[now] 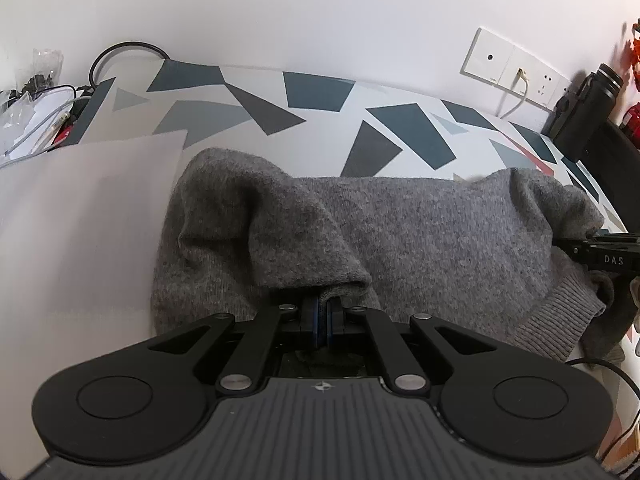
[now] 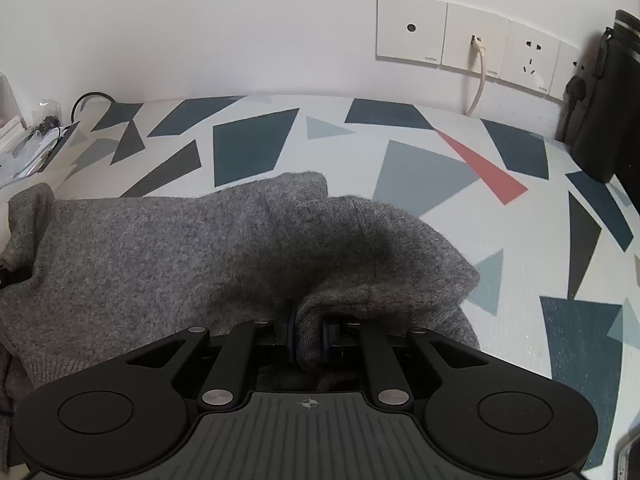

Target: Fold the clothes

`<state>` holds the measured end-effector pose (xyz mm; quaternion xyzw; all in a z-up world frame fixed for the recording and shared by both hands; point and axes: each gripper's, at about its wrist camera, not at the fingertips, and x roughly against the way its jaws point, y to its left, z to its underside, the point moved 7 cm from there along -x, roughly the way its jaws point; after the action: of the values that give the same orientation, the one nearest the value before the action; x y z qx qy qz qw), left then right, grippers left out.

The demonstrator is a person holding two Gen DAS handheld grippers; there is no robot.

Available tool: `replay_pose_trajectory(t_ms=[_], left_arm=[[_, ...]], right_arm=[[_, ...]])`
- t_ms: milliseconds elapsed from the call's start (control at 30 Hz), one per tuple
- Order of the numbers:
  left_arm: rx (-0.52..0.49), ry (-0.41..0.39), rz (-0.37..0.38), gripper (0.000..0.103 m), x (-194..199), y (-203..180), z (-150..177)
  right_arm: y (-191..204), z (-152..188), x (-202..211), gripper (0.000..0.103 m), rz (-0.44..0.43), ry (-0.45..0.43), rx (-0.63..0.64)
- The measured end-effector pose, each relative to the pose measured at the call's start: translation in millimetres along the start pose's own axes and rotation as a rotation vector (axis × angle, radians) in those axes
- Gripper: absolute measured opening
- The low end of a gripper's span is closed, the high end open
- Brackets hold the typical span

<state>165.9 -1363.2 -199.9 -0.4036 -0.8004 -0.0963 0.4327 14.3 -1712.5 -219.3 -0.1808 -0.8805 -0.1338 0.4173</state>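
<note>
Nearest in the left wrist view, the left claw (image 1: 322,320) is closed on a pinch of the grey sweater (image 1: 400,232), with knit bunched over its blue-padded tips. In the right wrist view the right claw (image 2: 307,334) likewise grips a fold of the same sweater (image 2: 160,252), a tongue of fabric squeezed between its pads. The garment lies spread across the bench (image 2: 520,240), its ribbed hem (image 1: 560,312) toward the near edge and both upper corners lifted into soft humps. The bench wears a white cover printed with dark blue, grey and pale blue polygons and one red wedge (image 2: 480,168). On the left a plain pale sheet (image 1: 80,220) lies just beside the sweater. Farther back, a black cable (image 1: 120,50) loops at the far left corner near clear plastic bags and wires. A white wall rises behind, carrying a row of socket plates (image 2: 460,36) with a white cord plugged in. A black bottle (image 1: 588,96) stands at the far right.
</note>
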Motion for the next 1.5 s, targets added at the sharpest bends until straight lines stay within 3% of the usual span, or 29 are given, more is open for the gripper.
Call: replay_pose_trajectory(t_ms=[467,567,667,833,967,1067,1167,1200,1233,1267,1300,1367,1500], left_arm=[[0.048,0.056,0.056,0.004,21.7,1.5,27.5],[0.054,0.074,0.069,0.009,23.8,3.4,24.3],[0.079,0.085,0.104,0.021,32.2,5.2,21.9],[0.117,0.114,0.173,0.029,41.3,1.8,27.6],[0.131,0.132,0.173,0.029,39.1,-0.7,27.8],[0.134,0.134,0.195,0.037,43.4,-3.5,25.0],[0.146,0.136,0.21,0.038,46.3,-4.4,24.5],[0.15,0.133,0.21,0.038,46.8,-4.2,24.8],[0.145,0.124,0.198,0.035,47.1,-4.2,24.9],[0.137,0.112,0.181,0.016,47.3,-4.3,25.0],[0.129,0.104,0.165,0.01,47.1,-4.7,25.1],[0.12,0.088,0.171,0.004,50.5,-7.4,22.1],[0.12,0.028,0.221,0.004,67.9,-8.6,0.0]], right_arm=[[-4.0,32.8,24.8,0.013,-0.033,0.089,-0.112],[-5.4,33.9,31.6,0.024,-0.056,0.094,-0.134],[-3.1,35.3,41.2,0.042,-0.085,0.098,-0.141],[0.8,37.6,57.4,0.045,-0.132,0.106,-0.153],[2.2,41.8,56.8,0.042,-0.127,0.112,-0.17],[1.1,41.5,57.9,0.039,-0.119,0.102,-0.187],[-7.4,37.1,61.3,0.033,-0.105,0.077,-0.215],[-10.6,35.6,62.4,0.027,-0.099,0.069,-0.226],[-13.5,34.9,63.1,0.02,-0.096,0.065,-0.235],[-16.0,35.0,63.3,0.016,-0.096,0.065,-0.243],[-17.6,35.9,63.0,0.013,-0.099,0.07,-0.247],[-15.4,36.3,63.6,0.011,-0.1,0.078,-0.224],[-8.9,26.0,73.4,0.008,-0.106,0.054,-0.173]])
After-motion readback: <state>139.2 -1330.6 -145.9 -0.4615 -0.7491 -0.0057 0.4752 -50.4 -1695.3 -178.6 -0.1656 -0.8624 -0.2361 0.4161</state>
